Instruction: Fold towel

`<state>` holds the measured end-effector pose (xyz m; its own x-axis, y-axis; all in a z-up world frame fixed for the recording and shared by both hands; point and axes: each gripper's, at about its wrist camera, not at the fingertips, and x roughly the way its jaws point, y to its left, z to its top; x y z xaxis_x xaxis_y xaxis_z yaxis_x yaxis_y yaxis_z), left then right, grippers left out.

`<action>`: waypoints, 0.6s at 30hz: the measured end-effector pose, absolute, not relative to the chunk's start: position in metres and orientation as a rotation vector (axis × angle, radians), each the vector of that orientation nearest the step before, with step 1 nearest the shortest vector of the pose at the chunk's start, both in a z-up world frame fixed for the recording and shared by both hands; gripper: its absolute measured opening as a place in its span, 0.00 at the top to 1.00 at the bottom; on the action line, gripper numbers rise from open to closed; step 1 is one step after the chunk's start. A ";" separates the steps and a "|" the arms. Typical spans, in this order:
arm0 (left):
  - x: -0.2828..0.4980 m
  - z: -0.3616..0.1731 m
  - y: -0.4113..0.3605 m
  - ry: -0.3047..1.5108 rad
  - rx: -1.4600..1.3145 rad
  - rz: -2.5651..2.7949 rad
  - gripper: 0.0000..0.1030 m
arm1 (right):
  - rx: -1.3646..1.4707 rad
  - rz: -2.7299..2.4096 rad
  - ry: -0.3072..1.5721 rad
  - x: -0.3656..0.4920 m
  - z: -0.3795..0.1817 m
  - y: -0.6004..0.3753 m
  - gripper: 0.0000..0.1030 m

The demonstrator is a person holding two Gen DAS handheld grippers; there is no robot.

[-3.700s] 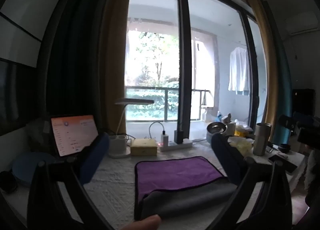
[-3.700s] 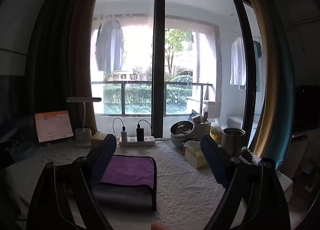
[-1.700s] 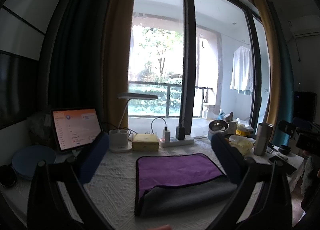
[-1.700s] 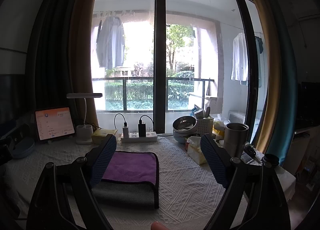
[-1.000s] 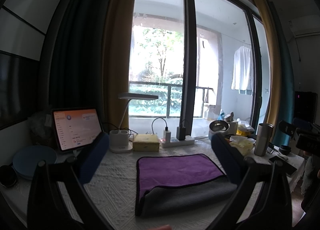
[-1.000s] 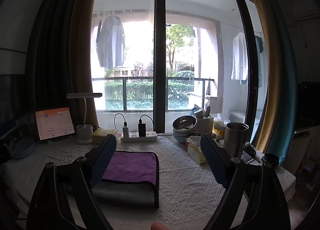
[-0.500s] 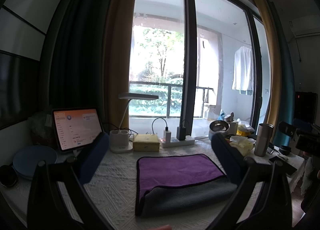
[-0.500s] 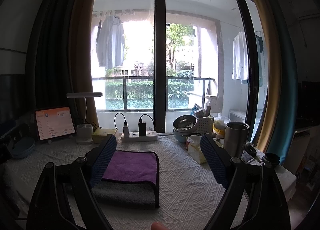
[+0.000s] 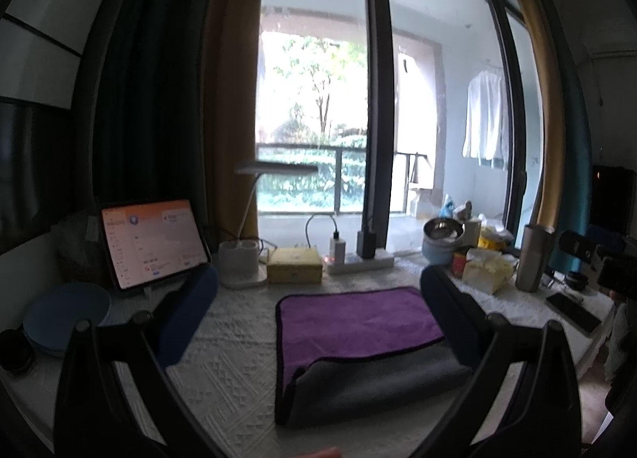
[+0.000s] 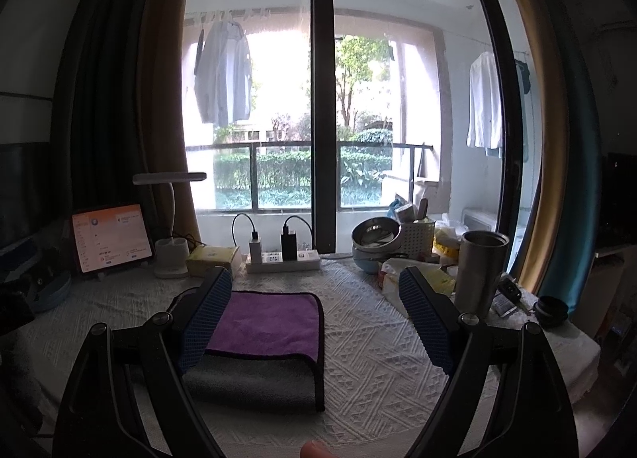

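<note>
A folded purple and grey towel (image 9: 358, 334) lies on the desk (image 10: 378, 346). Left claw (image 9: 318, 322) and right claw (image 10: 314, 318) hover spread, empty. A white basket (image 10: 418, 233) holds utensils.

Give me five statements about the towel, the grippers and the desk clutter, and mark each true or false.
1. The towel lies folded, purple face up with grey showing at the near edge. True.
2. The left gripper is shut on the towel. False: its jaws stand open, holding nothing.
3. The right gripper is open. True.
4. The tablet screen is dark. False: it is lit.
5. The steel tumbler lies on its side. False: it stands upright.
</note>
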<state>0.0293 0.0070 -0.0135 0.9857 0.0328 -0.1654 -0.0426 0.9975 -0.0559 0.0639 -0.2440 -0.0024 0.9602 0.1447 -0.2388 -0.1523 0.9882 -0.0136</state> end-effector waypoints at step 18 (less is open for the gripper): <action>0.104 -0.067 0.023 0.437 -0.080 0.036 0.00 | -0.029 0.180 0.425 0.130 -0.047 -0.235 0.14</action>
<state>0.1040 0.0227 -0.0669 0.9053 0.0176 -0.4245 -0.0521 0.9962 -0.0699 0.1296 -0.2350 -0.0465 0.8954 0.1678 -0.4123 -0.1798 0.9837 0.0100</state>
